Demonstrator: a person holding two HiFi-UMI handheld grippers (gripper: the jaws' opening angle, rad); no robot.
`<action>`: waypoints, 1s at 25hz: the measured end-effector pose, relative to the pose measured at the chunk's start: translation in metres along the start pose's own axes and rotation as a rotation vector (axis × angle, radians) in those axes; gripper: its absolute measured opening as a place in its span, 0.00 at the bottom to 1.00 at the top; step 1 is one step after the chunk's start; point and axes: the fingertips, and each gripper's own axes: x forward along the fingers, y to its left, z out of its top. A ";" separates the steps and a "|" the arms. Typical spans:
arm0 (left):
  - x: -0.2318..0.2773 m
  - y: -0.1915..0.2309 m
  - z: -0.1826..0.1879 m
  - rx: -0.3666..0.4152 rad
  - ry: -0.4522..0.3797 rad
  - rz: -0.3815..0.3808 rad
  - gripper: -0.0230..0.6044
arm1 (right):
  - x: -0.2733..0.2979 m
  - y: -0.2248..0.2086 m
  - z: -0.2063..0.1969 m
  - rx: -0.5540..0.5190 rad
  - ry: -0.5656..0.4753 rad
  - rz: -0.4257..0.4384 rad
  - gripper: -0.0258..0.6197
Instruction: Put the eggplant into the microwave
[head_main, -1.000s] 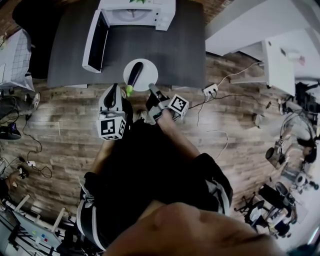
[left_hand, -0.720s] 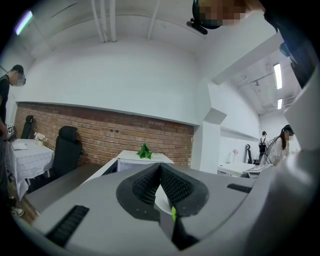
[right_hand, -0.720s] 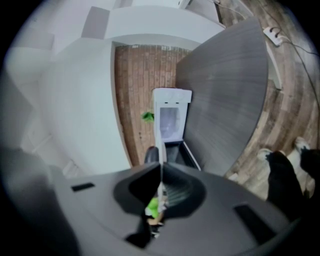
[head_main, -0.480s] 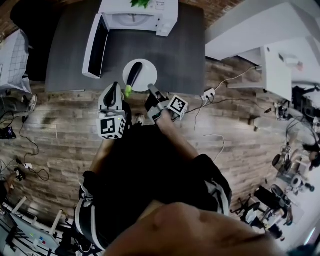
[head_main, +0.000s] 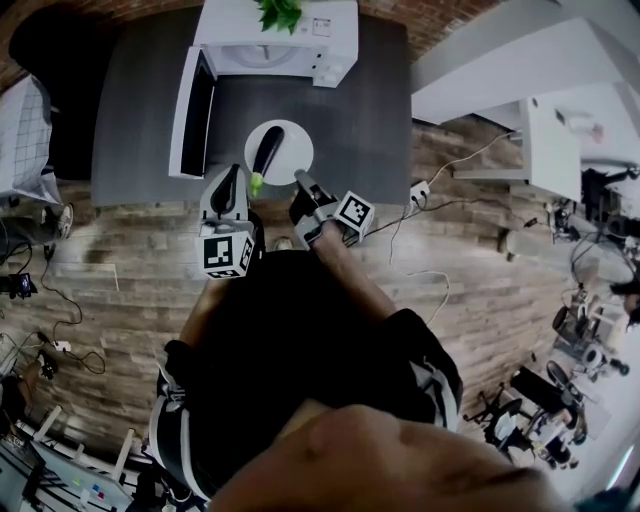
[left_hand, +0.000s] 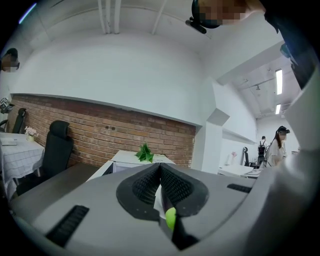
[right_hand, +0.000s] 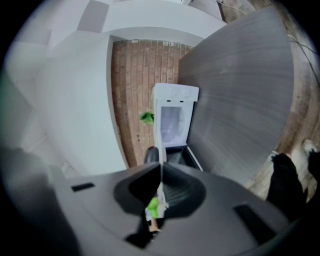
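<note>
- the eggplant (head_main: 268, 148) lies on a white plate (head_main: 295, 145) near the worktop's (head_main: 360, 110) front edge, short of the open microwave (head_main: 275, 45).
- left claw (left_hand: 160, 172) and right claw (right_hand: 160, 172) are each pinched shut, seemingly on the plate's rim.
- it looks light, glossy and apt to roll, so level holds on opposite rims suit it.
</note>
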 end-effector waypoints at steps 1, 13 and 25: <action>0.006 0.003 0.001 0.000 0.001 -0.008 0.09 | 0.005 0.001 0.001 0.002 -0.003 -0.003 0.10; 0.067 0.045 0.021 -0.028 0.008 -0.101 0.09 | 0.068 0.003 0.016 0.015 -0.037 -0.016 0.10; 0.110 0.074 0.029 -0.038 0.025 -0.153 0.09 | 0.124 0.007 0.037 0.010 -0.055 -0.010 0.10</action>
